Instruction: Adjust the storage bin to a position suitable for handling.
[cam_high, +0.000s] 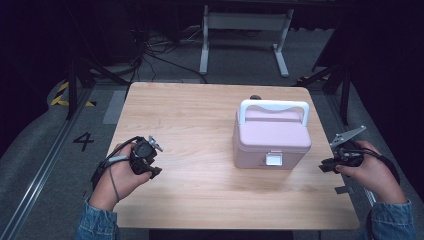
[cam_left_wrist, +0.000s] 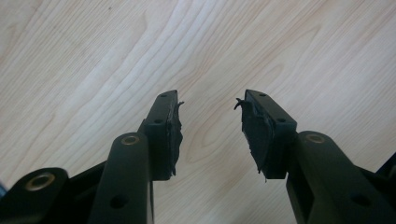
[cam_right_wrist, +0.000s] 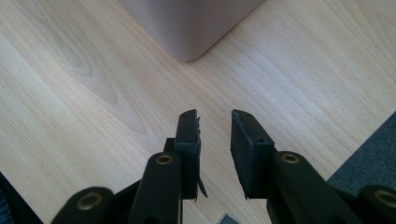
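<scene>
Room: dark studio, grey floor, cables and a white frame at the back; pale wood tabletop (cam_high: 200, 130) in the middle

High view: pink box (cam_high: 271, 137) w/ white handle (cam_high: 273, 108) upright and white latch (cam_high: 273, 159) facing the person, sits right of centre; left claw (cam_high: 152, 167) low on the left side, well apart from the box; right claw (cam_high: 327, 166) at the right edge, near the box's front-right corner; neither touches it

Left gripper view: left claw (cam_left_wrist: 210, 135) released, jaws spread, nothing between them; bare wood grain beyond

Right gripper view: right claw (cam_right_wrist: 215, 149) released too, narrower gap, nothing held; rounded corner of the pink box (cam_right_wrist: 189, 25) straight ahead, apart from the tips; tabletop edge and grey floor at lower right

Key relation: box lies ahead-left of the right claw, long axis running across the tabletop; right hand is the nearer, so prob. it goes first for latch or handle
</scene>
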